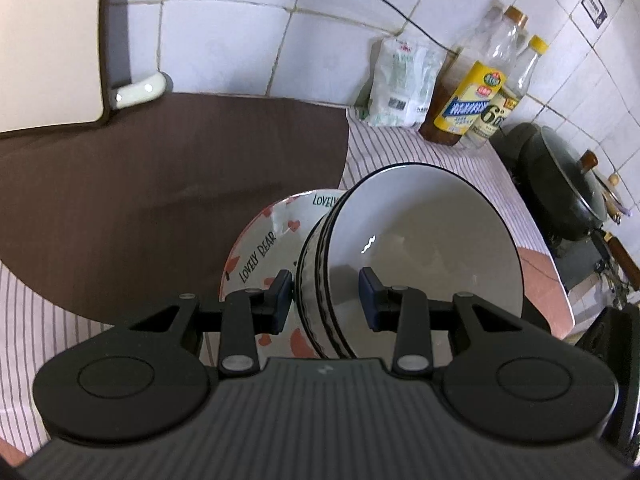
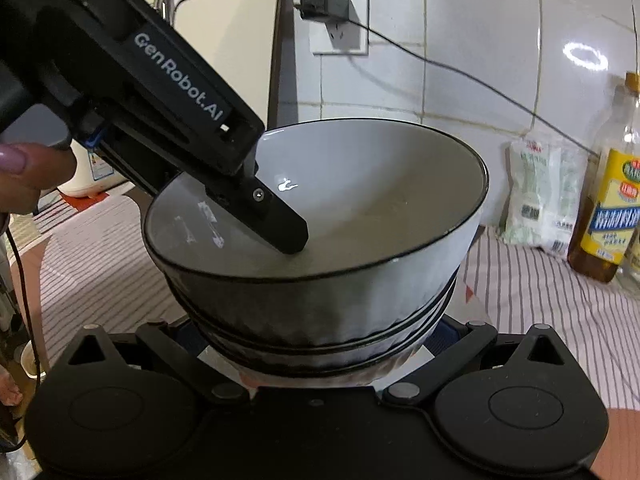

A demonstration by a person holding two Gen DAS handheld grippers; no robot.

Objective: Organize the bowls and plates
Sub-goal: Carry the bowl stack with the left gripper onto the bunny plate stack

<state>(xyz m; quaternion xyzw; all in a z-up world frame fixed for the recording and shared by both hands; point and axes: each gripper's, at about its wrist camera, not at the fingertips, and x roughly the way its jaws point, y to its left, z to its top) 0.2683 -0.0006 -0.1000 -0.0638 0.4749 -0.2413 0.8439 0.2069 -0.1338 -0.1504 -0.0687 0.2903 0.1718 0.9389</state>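
A stack of nested white bowls with black rims [image 1: 424,240] [image 2: 320,208] is in both views. My left gripper [image 1: 326,300] straddles the stack's rim, one finger inside the top bowl and one outside; the jaws stand apart, not clamped. It also shows in the right wrist view, where one of its fingers [image 2: 280,220] reaches into the top bowl. My right gripper [image 2: 316,344] sits at the base of the stack, its fingertips hidden behind the bowls. A "Lovely Bear" plate with red hearts [image 1: 264,240] lies under and beside the stack.
A brown mat [image 1: 160,184] covers the striped cloth [image 1: 440,152] at left. Oil bottles [image 1: 472,96] and a white bag [image 1: 400,80] stand by the tiled wall. A dark pot with a lid [image 1: 560,184] sits at right. A cable [image 2: 440,64] runs from a wall plug.
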